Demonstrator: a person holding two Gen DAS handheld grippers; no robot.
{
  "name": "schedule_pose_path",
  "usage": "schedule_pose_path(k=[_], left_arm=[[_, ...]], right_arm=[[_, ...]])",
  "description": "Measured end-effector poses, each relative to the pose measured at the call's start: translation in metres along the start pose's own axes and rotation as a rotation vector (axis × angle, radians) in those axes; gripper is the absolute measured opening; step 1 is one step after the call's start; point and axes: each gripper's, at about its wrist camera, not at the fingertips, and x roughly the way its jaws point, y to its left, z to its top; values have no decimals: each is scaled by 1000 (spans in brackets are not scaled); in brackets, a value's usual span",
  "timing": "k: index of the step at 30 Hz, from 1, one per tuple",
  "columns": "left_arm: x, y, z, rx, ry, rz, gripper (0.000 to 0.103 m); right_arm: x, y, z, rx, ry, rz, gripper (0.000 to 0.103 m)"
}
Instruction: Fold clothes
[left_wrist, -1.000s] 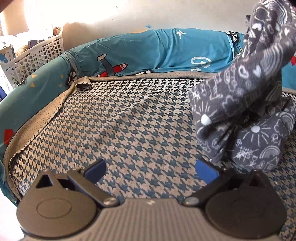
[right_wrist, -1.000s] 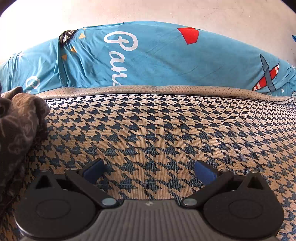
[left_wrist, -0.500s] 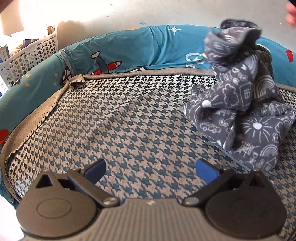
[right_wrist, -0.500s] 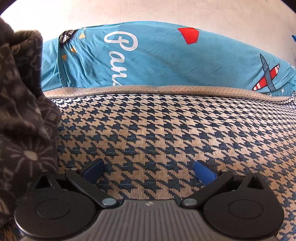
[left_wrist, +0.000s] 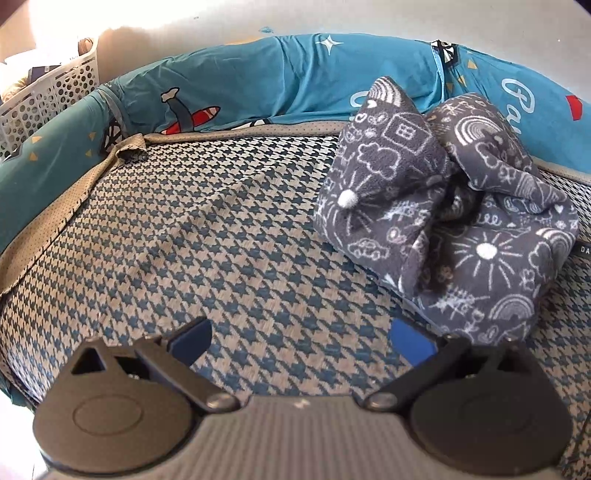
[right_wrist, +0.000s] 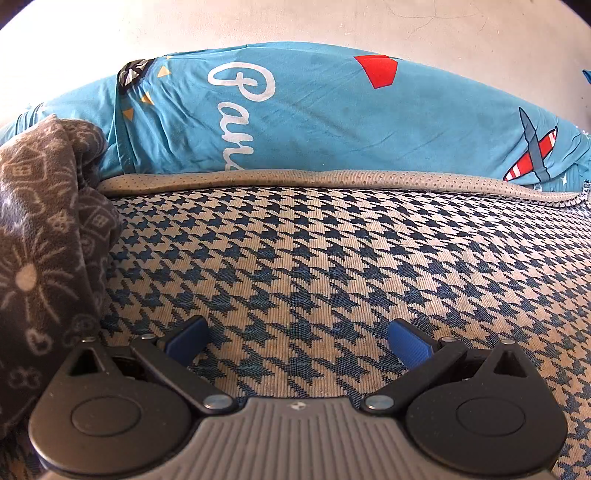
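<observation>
We are looking at one grey fleece garment (left_wrist: 443, 221) printed with white doodles: suns, rainbows, clouds, houses and cars. It is lying unfolded in a crumpled heap, bunching up into two raised humps with a dark crease sinking between them. A small dark label is sticking out at its right edge. We are finding it on the houndstooth bed surface, toward the far right in the left wrist view, just before the blue bolster. In the right wrist view it is filling the left edge (right_wrist: 44, 236).
</observation>
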Motion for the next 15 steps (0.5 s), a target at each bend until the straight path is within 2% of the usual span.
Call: schedule_pose_path(k=[8,15], left_arm=[[14,-24,1,-3,47,-41,103],[18,-47,0,35,45,-53,103]], right_arm=[[0,1,-1,0,-1,0,103],[0,0,0,-1,0,0,103]])
